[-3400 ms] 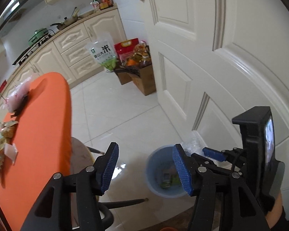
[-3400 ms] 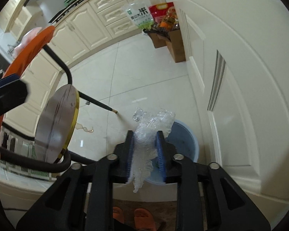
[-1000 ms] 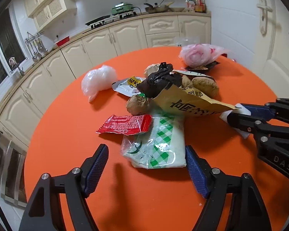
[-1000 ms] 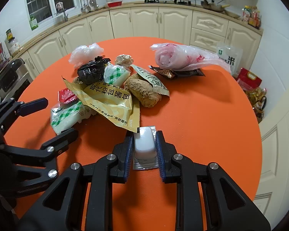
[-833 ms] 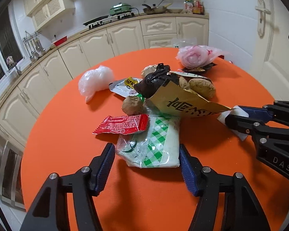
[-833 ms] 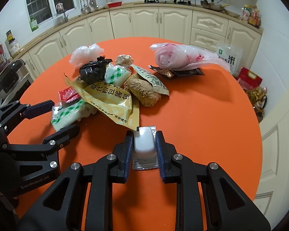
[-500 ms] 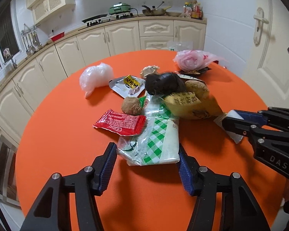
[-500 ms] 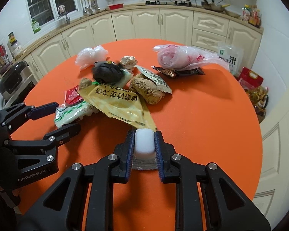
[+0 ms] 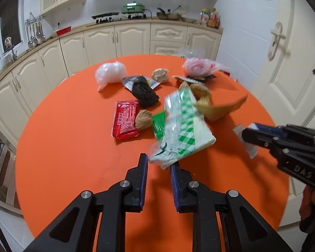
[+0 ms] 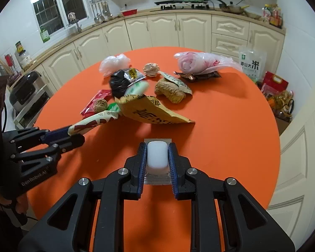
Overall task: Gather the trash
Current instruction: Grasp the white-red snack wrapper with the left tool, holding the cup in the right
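1. Orange round table (image 9: 73, 147): remaining wrappers lie ahead of both grippers.
2. Left gripper (image 9: 157, 166), jaws just closing, clamps the green-checked packet (image 9: 184, 130) by its near corner; the long axis points away.
3. Right gripper (image 10: 157, 157) is clamped on the white blister pack (image 10: 157, 155).

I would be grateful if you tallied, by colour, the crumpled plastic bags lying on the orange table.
White bag: 1
Pink bag: 1
Black bag: 1
Total: 3

green-checked packet (image 9: 182, 130) motion-blurred, yellow wrapper (image 9: 220, 108) smeared, its print unreadable
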The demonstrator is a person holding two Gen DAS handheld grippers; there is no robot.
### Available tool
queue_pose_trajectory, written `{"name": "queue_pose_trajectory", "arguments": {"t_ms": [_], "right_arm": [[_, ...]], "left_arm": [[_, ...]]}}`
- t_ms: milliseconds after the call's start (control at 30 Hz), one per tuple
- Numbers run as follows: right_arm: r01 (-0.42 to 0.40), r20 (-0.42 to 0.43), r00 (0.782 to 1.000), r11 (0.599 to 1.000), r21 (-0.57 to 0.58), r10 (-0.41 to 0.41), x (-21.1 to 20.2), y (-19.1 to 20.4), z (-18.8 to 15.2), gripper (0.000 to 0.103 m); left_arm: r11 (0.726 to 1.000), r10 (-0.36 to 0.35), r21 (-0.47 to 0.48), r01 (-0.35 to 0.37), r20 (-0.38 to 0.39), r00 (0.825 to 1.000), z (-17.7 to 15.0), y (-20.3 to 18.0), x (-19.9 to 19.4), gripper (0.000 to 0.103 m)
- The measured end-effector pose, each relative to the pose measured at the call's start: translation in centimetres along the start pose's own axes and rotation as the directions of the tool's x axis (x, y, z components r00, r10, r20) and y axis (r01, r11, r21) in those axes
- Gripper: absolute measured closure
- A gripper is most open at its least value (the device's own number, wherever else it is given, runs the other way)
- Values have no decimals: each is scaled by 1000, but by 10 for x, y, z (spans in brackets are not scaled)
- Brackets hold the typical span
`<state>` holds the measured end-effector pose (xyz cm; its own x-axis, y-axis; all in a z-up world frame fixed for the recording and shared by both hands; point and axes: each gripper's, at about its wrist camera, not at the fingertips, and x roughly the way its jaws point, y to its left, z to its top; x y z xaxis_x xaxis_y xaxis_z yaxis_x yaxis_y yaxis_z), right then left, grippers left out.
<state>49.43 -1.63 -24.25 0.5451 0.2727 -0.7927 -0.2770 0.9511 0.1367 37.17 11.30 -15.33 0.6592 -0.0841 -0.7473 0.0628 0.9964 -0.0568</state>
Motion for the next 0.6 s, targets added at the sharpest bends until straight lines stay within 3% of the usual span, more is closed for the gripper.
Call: {"name": "queue_pose_trajectory", "arguments": {"t_ms": [267,467,600], "right_arm": [[-35,13,999,999,-10,35,-23,18,-9,84],[-42,-12,999,999,-20,42,-19,33,-24,84],[-49,-35,998,999,-14,48,-14,38,-35,84]], "left_arm": [[998,-58,-16,58,8,998,-33,2,-49,87],[997,-73,30,73,-5,997,-50,-12,-54,80],[995,-50,84,46,43,998,-51,-26,-53,57]]}}
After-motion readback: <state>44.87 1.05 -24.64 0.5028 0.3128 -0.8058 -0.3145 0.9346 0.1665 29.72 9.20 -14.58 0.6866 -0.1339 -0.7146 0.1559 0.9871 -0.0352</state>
